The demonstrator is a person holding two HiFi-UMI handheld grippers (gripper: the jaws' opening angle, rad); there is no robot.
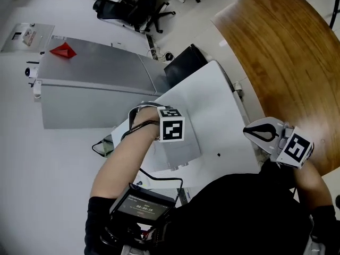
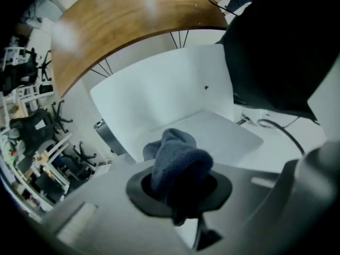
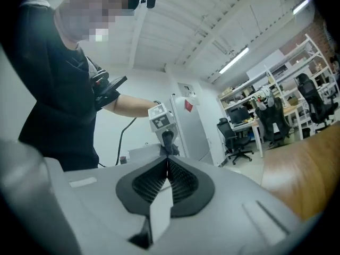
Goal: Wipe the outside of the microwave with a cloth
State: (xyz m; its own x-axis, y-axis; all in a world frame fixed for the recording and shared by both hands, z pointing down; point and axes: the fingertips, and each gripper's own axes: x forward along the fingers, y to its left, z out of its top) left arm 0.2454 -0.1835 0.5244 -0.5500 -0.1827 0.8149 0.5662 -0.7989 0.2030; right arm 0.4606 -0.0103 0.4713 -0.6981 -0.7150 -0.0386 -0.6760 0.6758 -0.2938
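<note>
Head view: my left gripper is over the white box-shaped microwave, which stands on the white tabletop. Left gripper view: jaws clamped on a bunched blue-grey terry cloth. The cloth fills the gap between the fingers and bulges out past the tips, above the microwave's flat top near its edge. Can't tell whether the cloth actually touches that top.

My right gripper is off to the side, well apart from the microwave, about where the white tabletop meets the curved brown wooden table. Right gripper view: jaws pressed fully together, ribbed pads meeting, nothing between them. It looks across at my left arm and at the left gripper pointing down at the microwave.

Beyond the white tabletop stands a grey metal cabinet with a red folded paper shape on its top. A black office chair sits farther back. A small dark screen unit hangs at my chest, with a cable running up from it.
</note>
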